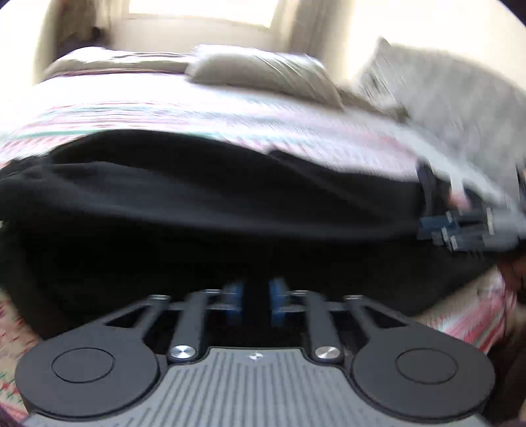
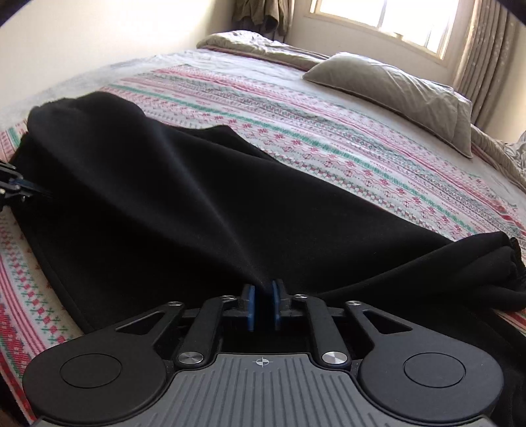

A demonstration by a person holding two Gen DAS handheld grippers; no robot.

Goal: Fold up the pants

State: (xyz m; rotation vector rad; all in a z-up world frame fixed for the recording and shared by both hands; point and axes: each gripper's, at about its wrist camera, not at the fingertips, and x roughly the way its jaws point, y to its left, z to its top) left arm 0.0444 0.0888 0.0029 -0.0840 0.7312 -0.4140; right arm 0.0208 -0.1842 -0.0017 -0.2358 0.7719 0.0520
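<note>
Both grippers, left [image 1: 255,303] and right [image 2: 262,303], are clamped on the black pants [image 2: 157,197] over the bed [image 2: 328,138].

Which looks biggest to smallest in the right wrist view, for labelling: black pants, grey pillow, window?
1. black pants, though nearest the camera, which inflates them.
2. grey pillow.
3. window, farthest and cut off by the frame, so unsure.

The black fabric pants [image 2: 157,197] sprawl across the near side of the bed with its pink-and-green patterned cover [image 2: 328,131], ridged in folds. Beyond them the cover lies open up to the grey-beige pillow [image 2: 394,88] (which sits near the window [image 2: 388,16]). A crumpled grey blanket [image 2: 263,46] blocks the far corner.
</note>
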